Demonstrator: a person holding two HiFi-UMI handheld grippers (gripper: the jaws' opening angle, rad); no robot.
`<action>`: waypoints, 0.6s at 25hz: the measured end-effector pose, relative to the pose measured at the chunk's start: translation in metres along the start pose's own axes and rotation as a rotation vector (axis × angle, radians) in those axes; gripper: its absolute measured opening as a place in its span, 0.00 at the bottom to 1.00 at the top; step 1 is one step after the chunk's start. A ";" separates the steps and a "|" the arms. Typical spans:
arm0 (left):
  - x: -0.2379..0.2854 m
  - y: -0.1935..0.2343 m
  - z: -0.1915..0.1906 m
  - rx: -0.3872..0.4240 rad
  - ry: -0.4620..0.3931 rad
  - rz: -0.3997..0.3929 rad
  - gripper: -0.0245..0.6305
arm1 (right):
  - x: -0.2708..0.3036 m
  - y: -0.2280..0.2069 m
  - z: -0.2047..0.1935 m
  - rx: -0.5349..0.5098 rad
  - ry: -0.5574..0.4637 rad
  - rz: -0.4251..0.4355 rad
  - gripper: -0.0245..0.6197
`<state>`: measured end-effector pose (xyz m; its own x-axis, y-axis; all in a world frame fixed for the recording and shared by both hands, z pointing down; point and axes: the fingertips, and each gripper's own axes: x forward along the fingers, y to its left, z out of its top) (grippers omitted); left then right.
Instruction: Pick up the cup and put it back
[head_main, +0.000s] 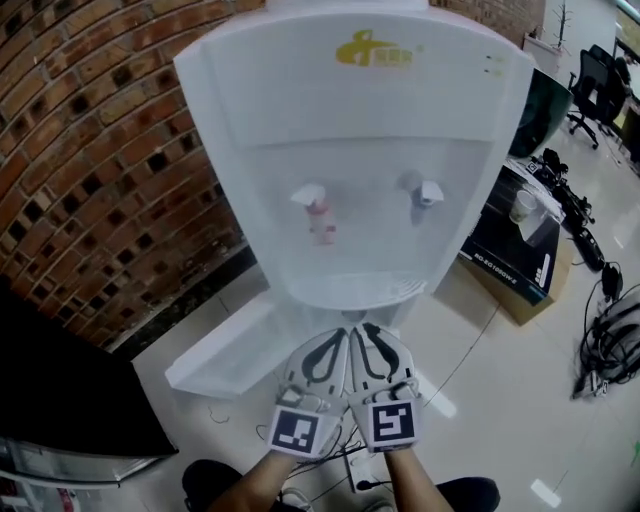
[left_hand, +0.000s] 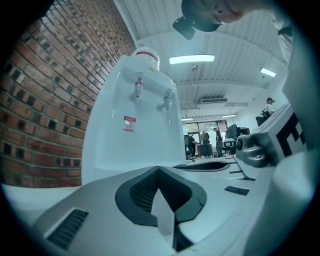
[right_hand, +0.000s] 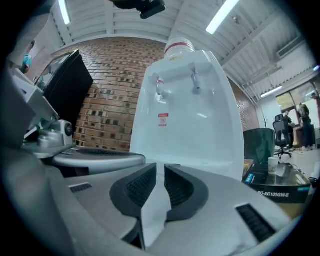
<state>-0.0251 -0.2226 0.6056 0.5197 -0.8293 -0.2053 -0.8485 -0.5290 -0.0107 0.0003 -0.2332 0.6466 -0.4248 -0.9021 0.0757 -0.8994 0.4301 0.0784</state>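
Observation:
A white water dispenser (head_main: 360, 120) with a red tap (head_main: 315, 205) and a blue tap (head_main: 425, 190) stands against the brick wall. No cup stands under its taps. A pale cup (head_main: 522, 205) sits on a cardboard box (head_main: 510, 265) to the dispenser's right, and the cup (right_hand: 272, 164) shows small in the right gripper view. Both grippers hang side by side just below the drip tray (head_main: 350, 290), pointing at the dispenser. My left gripper (head_main: 338, 335) (left_hand: 158, 168) is shut and empty. My right gripper (head_main: 368, 330) (right_hand: 160, 166) shows a narrow gap with nothing in it.
The dispenser's lower door (head_main: 225, 355) lies open toward the left. A black cabinet (head_main: 60, 400) stands at the near left. Cables (head_main: 610, 340) trail on the floor at right, and an office chair (head_main: 590, 85) stands at the far right.

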 end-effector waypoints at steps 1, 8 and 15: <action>0.000 0.000 -0.011 -0.001 0.008 0.002 0.02 | 0.002 -0.001 -0.010 0.011 0.000 -0.006 0.12; -0.008 0.014 -0.052 -0.053 0.045 0.041 0.02 | 0.027 -0.014 -0.089 0.078 0.057 -0.030 0.37; -0.015 0.009 -0.098 -0.040 0.113 0.010 0.02 | 0.076 -0.029 -0.190 0.102 0.128 -0.058 0.61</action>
<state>-0.0305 -0.2327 0.7044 0.5207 -0.8486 -0.0933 -0.8505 -0.5252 0.0302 0.0133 -0.3078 0.8388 -0.3614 -0.9106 0.2006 -0.9305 0.3660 -0.0149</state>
